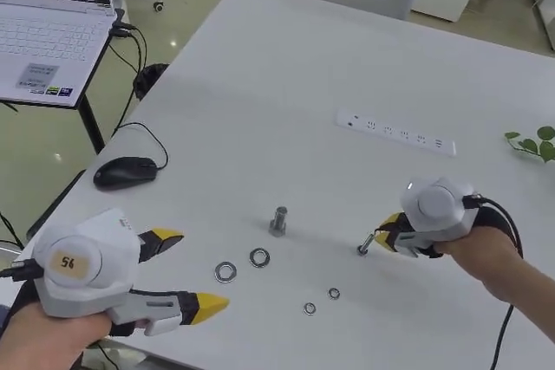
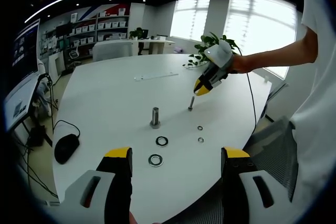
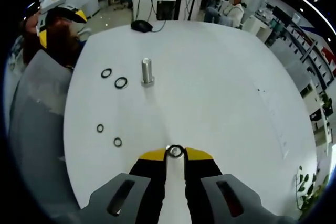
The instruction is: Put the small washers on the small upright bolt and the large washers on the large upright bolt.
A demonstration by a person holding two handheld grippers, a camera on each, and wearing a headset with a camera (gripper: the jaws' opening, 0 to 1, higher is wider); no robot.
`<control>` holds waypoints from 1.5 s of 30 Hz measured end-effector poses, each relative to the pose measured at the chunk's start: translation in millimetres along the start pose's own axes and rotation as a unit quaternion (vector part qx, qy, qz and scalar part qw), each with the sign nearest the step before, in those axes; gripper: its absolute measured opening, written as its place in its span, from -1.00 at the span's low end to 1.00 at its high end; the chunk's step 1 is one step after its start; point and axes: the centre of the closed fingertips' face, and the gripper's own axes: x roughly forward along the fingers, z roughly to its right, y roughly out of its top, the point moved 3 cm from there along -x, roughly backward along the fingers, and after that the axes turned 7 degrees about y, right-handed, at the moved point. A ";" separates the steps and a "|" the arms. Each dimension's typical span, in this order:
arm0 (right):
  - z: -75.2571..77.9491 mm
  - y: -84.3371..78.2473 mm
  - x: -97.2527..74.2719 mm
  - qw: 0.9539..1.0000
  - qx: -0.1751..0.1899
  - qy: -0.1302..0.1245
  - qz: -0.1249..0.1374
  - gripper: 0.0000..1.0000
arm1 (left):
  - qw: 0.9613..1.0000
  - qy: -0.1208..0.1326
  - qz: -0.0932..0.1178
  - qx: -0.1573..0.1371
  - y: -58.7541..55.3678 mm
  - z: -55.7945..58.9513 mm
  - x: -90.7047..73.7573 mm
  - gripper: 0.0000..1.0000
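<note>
Head view: looks steeply down on white tabletop [image 1: 286, 67]. Gripper views: low across it, facing each other, sharing large silver upright bolt [image 2: 155, 117].

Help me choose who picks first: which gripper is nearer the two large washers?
Left. The left gripper hangs open just beside the large washers; the right gripper is farther off, closed on the small bolt.

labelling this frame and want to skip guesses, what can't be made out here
Right gripper view: the yellow-tipped right tool, shut on the small silver upright bolt, hides its shaft; whether a washer already sits on it cannot be told.
Head view: the two small silver washers are too small to show any detail.
Head view: the white laptop is cut off by the top left edge.
</note>
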 end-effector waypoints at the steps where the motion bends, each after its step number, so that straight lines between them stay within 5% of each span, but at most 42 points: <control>1: 0.4 1.0 1.0 1.000 -0.002 0.002 -0.003 -0.75 | 1.000 0.000 0.001 -0.001 0.2 -0.1 -0.1 0.36; 16: -0.4 -3.1 12.2 0.998 -0.029 0.017 -0.044 -0.75 | 1.000 0.001 0.000 -0.006 -2.3 -1.1 1.3 0.36; 45: -0.6 -8.5 30.0 0.997 -0.032 0.022 -0.072 -0.75 | 1.000 0.006 -0.003 -0.010 -5.1 -4.7 -1.9 0.36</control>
